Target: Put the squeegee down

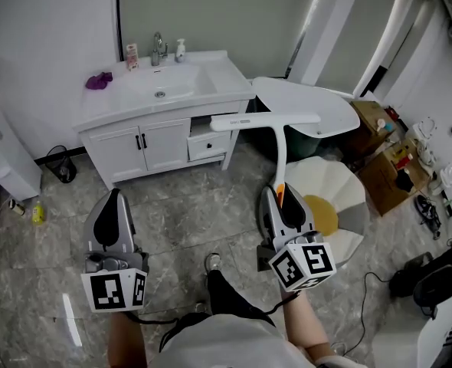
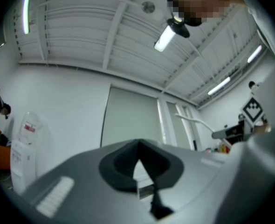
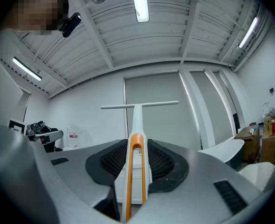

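The squeegee (image 1: 279, 153) is white with an orange grip, and its long blade (image 1: 264, 120) lies crosswise in the air in front of the vanity. My right gripper (image 1: 280, 195) is shut on the orange grip, with the handle running away from me. In the right gripper view the squeegee (image 3: 136, 125) stands between the black pads of the right gripper (image 3: 136, 158), and the blade (image 3: 140, 105) is level at the top. My left gripper (image 1: 114, 200) hangs over the floor tiles at the left, shut with nothing in it. In its own view the left gripper (image 2: 140, 166) has its pads together.
A white vanity (image 1: 145, 142) with a sink (image 1: 181, 92), a faucet (image 1: 158, 48), a soap bottle (image 1: 180, 50) and a purple cloth (image 1: 98, 80) stands ahead. A white oval tub (image 1: 329, 112) lies to its right, with cardboard boxes (image 1: 379, 176) further right. A water dispenser (image 1: 4, 159) stands at the far left.
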Tool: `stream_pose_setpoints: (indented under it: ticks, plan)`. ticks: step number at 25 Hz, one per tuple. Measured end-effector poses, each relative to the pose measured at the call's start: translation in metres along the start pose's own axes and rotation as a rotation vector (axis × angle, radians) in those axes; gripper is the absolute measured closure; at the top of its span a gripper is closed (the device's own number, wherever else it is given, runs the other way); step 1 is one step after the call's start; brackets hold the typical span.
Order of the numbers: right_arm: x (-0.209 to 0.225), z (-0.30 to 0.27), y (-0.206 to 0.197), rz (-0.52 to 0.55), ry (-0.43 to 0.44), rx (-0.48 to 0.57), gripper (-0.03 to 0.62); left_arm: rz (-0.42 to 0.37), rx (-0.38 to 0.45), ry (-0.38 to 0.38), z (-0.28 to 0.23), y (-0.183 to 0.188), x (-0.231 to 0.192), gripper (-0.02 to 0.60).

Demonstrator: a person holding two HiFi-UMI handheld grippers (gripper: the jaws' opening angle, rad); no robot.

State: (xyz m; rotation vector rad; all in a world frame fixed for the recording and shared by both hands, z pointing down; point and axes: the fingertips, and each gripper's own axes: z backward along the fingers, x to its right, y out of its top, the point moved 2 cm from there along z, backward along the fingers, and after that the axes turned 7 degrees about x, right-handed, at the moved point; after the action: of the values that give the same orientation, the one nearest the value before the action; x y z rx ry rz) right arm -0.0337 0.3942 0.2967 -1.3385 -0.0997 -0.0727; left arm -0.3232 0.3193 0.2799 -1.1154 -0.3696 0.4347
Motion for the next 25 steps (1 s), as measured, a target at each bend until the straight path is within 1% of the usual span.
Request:
stream_pose_setpoints:
  ticks: [5, 12, 18, 21, 25]
  plan:
    - [0.013, -0.038, -0.009, -0.017, 0.011, 0.006, 0.464, -0.016, -0.005, 0.011, -0.029, -0.014, -0.008, 0.577]
    - [0.043, -0.104, -0.018, -0.030, 0.031, 0.002, 0.464, -0.043, 0.008, -0.003, -0.095, -0.033, -0.007, 0.577]
    - [0.072, -0.155, -0.019, -0.032, 0.045, 0.008, 0.464, -0.022, 0.037, 0.033, -0.153, -0.048, -0.009, 0.577]
    - [0.090, -0.182, -0.021, -0.030, 0.050, 0.009, 0.462, -0.014, 0.048, 0.029, -0.183, -0.058, -0.005, 0.577]
    - [0.112, -0.219, -0.027, -0.027, 0.060, 0.005, 0.463, -0.017, 0.086, 0.027, -0.223, -0.068, 0.001, 0.577]
